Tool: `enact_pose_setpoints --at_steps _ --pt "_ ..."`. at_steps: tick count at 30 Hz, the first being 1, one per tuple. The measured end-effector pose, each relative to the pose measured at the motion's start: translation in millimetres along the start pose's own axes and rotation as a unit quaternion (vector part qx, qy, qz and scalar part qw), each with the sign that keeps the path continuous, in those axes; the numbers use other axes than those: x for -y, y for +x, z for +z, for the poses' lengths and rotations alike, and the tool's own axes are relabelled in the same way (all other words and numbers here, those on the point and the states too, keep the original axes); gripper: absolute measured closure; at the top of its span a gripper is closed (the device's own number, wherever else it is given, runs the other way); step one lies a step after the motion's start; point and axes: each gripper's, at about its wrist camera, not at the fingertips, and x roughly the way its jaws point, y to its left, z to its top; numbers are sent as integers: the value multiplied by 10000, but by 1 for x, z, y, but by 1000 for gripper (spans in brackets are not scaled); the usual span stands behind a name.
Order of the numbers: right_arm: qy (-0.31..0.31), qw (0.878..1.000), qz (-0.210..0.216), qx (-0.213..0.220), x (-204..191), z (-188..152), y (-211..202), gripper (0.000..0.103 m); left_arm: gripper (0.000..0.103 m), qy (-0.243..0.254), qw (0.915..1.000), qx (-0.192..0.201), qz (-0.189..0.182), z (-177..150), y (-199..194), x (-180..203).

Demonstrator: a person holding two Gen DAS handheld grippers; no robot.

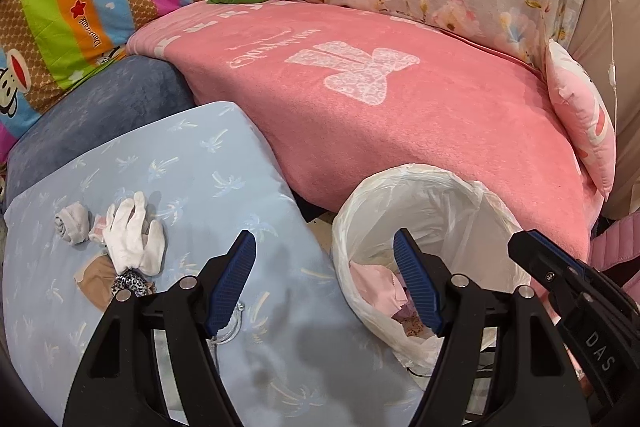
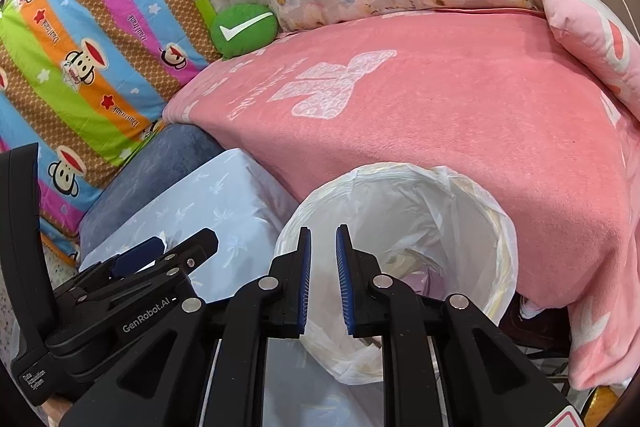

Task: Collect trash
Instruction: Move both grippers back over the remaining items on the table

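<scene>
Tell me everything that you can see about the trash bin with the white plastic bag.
The trash bin is round and open at the top, lined with a thin, translucent white plastic bag whose crinkled edge folds over the rim. It stands upright between the pale blue cushion and the pink blanket, which hangs against its far side. Inside lie crumpled pink and patterned scraps. The right gripper hovers over its opening with nothing between the pads.
</scene>
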Motion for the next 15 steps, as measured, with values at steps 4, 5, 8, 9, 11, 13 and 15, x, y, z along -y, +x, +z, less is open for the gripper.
enact_pose_setpoints --at_steps 4,5,8,9,11,13,15 --pt "-101 9999 58 -67 -11 -4 3 82 35 -71 10000 -17 52 -4 -2 -9" --pt "-137 9999 70 -79 -14 -6 3 80 35 -91 9999 -20 71 -6 -2 -12" --pt "-250 9995 118 -155 -24 -12 6 79 35 -206 9997 -59 129 -11 -3 -23" --pt "-278 9993 145 -183 -27 -13 8 79 35 -257 9995 -88 144 -13 -2 -27" --pt "-347 9990 179 -226 -34 -17 10 79 35 -338 9992 -126 194 -17 -2 -34" --pt "-396 9986 222 -257 -39 -20 10 79 35 -394 9988 -156 226 -20 -2 -41" --pt "-440 9983 255 -284 -45 -22 11 79 35 -454 9984 -178 283 -23 -3 -47"
